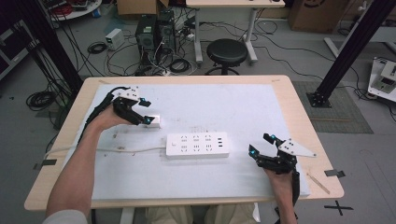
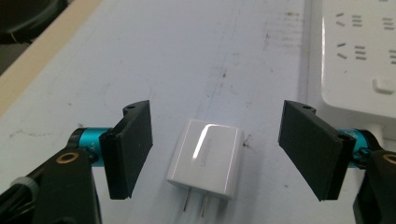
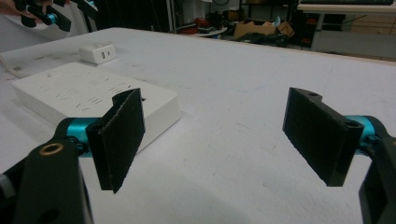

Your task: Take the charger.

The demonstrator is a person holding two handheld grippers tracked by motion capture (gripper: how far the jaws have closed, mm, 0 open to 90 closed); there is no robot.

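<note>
white mat (image 1: 243, 107), charger (image 2: 206, 157) between left gripper (image 2: 217, 149) pads

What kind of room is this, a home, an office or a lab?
Most likely a robotics or electronics lab: computer towers and loose cables on the floor, black metal frame posts, a work table.

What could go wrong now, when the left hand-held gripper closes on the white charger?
1. The charger lies flat between the open pads of the left hand-held gripper, untouched; a high grip may slip off its glossy body.
2. Its prongs point back toward the gripper and might get caught.
3. The power strip lies close beside one pad.
</note>
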